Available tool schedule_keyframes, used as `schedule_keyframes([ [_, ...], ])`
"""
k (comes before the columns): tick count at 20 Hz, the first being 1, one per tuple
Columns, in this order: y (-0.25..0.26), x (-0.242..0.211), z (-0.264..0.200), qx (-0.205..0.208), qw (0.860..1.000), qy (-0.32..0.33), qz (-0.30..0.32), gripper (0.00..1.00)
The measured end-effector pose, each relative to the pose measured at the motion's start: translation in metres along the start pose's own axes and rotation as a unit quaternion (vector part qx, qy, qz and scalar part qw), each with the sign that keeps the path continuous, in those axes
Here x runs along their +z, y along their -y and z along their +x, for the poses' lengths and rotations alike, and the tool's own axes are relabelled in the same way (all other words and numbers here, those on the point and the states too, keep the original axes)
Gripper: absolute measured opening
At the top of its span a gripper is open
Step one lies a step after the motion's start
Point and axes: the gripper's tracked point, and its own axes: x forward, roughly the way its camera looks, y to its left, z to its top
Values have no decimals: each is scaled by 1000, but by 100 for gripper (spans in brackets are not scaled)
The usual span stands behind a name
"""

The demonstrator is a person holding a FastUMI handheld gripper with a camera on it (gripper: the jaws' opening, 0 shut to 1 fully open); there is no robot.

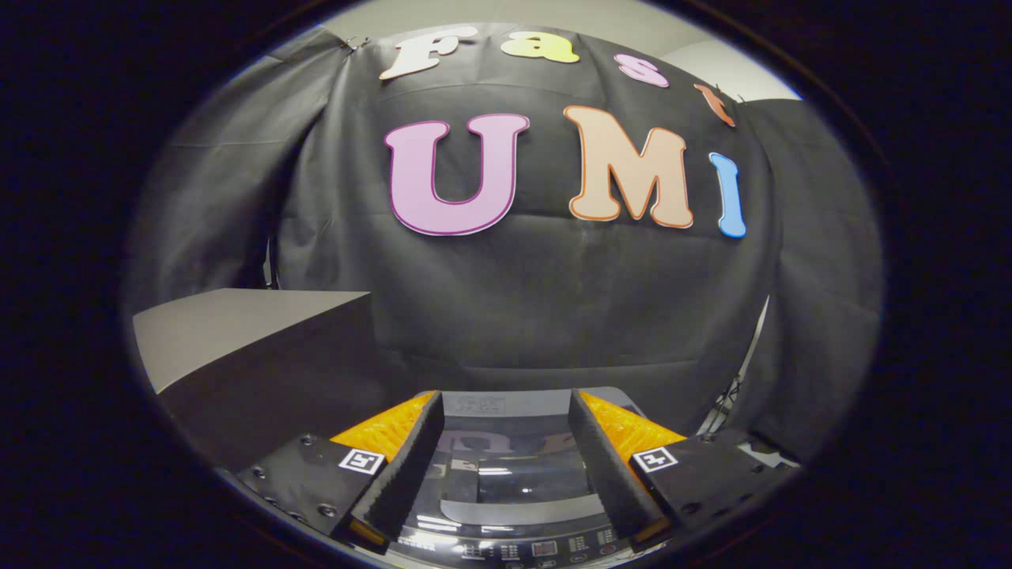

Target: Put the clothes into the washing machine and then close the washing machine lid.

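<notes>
Below my gripper (pixel 504 442) sits the washer (pixel 506 545), its glossy lid (pixel 514 474) down flat and showing between the two fingers, with the control panel (pixel 522 547) nearest me. The fingers stand spread apart and grasp nothing; they hover over the lid, and I cannot tell whether they touch it. A grey box (pixel 253 348) stands to the left of the washer, against the black cloth wall (pixel 553 300). I can make out no clothes from here, neither on the lid nor through it.

I judge the lid to be stiff, smooth and slippery, likely glass or hard plastic, so pinching its face would slide off. I would catch it at an edge or handle recess, probably the side near the panel, and swing it gently on its hinge. Clothes, once found, should be light and limp; I would pinch a thick fold and expect trailing ends.
</notes>
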Motion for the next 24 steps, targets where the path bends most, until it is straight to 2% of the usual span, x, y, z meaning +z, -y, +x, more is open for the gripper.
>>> schedule_keyframes([
  [5, 5, 11, -38, 23, 999, 25, 26, 98],
  [10, 5, 23, -82, 42, 997, 64, -6, 98],
  [15, 12, 24, -122, 45, 995, 85, 0, 98],
  [24, 10, 7, -172, 61, 995, 83, 12, 98],
])
